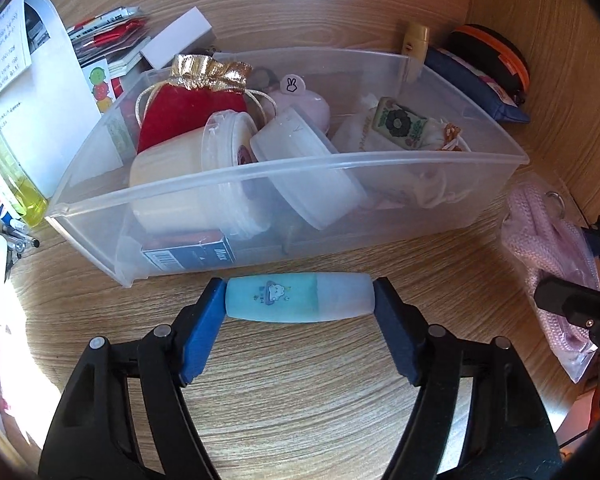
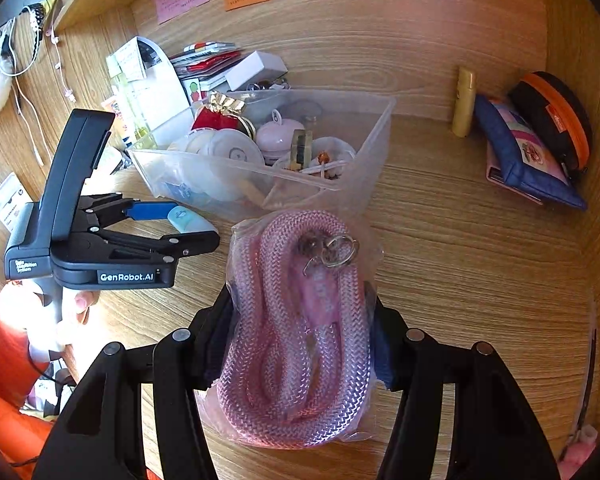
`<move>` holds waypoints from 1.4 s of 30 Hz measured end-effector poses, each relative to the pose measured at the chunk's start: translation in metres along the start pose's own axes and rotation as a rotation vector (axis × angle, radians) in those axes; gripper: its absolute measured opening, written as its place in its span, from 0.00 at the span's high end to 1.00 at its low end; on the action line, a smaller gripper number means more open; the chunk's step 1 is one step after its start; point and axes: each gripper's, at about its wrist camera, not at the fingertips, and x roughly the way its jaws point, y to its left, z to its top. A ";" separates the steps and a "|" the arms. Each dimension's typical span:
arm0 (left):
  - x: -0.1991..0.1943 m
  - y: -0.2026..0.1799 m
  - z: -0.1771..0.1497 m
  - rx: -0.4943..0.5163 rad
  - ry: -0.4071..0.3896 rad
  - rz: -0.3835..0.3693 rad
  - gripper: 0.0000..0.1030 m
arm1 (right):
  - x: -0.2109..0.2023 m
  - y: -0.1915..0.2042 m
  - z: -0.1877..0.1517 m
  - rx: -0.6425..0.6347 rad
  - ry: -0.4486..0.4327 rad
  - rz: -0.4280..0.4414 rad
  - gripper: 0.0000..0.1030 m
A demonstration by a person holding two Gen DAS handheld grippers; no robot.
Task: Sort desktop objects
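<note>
A pale blue tube with a cloud print lies crosswise just in front of the clear plastic bin. My left gripper is shut on it, one blue pad pressing each end. The right wrist view shows the same left gripper and blue tube low over the wooden desk, beside the bin. My right gripper is shut on a clear bag of coiled pink rope with a metal key ring, held above the desk. The bin holds a red and gold pouch, white tubs and small trinkets.
A navy pouch, an orange-black round case and a yellow tube stand at the back right. Papers, a white box and a yellow-green bottle crowd the left. A wooden wall rises behind. A hand holds the left gripper's handle.
</note>
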 end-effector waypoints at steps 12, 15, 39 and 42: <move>-0.059 -0.001 0.008 0.013 -0.177 -0.006 0.29 | -0.013 0.017 0.032 -0.007 -0.082 0.022 0.47; -0.065 0.004 0.015 0.002 -0.206 -0.006 0.29 | -0.015 0.020 0.046 -0.009 -0.114 0.011 0.47; -0.046 0.061 0.087 -0.062 -0.278 0.034 0.29 | 0.041 0.024 0.129 0.021 -0.147 -0.033 0.47; -0.033 0.061 0.087 -0.063 -0.262 0.048 0.29 | 0.056 0.021 0.126 0.033 -0.109 0.028 0.47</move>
